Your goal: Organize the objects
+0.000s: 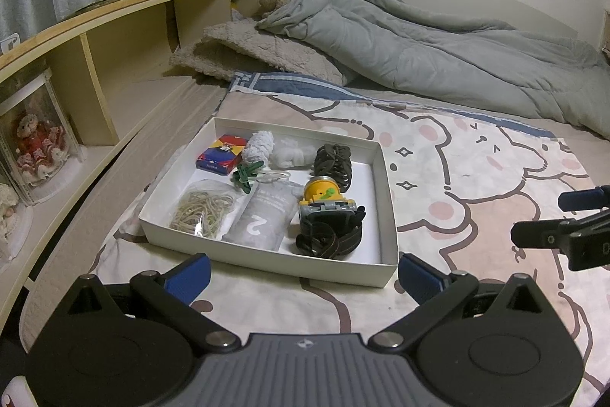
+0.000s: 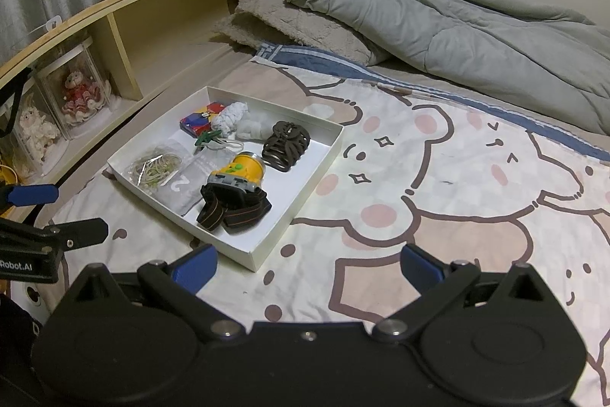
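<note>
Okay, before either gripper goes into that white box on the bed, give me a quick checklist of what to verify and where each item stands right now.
1. Left gripper jaws wide open and holding nothing: ok.
2. Right gripper jaws wide open and holding nothing: ok.
3. White box sits flat on the bear-print blanket, open top unobstructed: ok.
4. Yellow headlamp is reachable from above, nothing lying on it: ok. Its strap is bunched loosely, so it may drag along: not ok.
5. Bag of rubber bands is sealed: cannot tell.
6. The two grippers are apart, neither over the box: ok.
</note>
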`<action>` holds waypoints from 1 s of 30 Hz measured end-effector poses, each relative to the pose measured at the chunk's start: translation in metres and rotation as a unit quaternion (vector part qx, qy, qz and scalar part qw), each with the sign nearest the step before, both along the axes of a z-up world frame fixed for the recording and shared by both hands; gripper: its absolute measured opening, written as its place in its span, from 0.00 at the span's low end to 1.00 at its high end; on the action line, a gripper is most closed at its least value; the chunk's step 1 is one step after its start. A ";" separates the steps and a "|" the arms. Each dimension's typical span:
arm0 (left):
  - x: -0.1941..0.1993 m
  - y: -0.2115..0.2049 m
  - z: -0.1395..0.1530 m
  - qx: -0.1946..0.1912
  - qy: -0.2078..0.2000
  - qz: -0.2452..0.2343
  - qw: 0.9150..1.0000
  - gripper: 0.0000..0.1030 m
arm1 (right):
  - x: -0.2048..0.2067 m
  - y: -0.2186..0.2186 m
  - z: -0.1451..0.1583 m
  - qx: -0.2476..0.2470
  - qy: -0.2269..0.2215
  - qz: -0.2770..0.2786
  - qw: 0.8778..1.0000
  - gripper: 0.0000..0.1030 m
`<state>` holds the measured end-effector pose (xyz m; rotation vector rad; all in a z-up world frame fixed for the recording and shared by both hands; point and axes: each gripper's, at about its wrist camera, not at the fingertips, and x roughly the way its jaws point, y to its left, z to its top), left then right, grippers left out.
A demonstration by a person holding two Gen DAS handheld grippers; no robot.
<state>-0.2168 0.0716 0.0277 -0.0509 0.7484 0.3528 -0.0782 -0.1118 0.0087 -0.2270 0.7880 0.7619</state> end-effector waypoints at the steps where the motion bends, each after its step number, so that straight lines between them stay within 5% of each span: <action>1: 0.000 0.000 0.000 0.000 0.000 0.000 1.000 1.00 | 0.000 0.000 0.000 0.000 0.000 0.000 1.000 1.00; 30: 0.001 0.000 0.000 0.002 0.001 0.003 1.000 1.00 | -0.001 0.000 0.001 0.000 0.001 0.003 1.000 1.00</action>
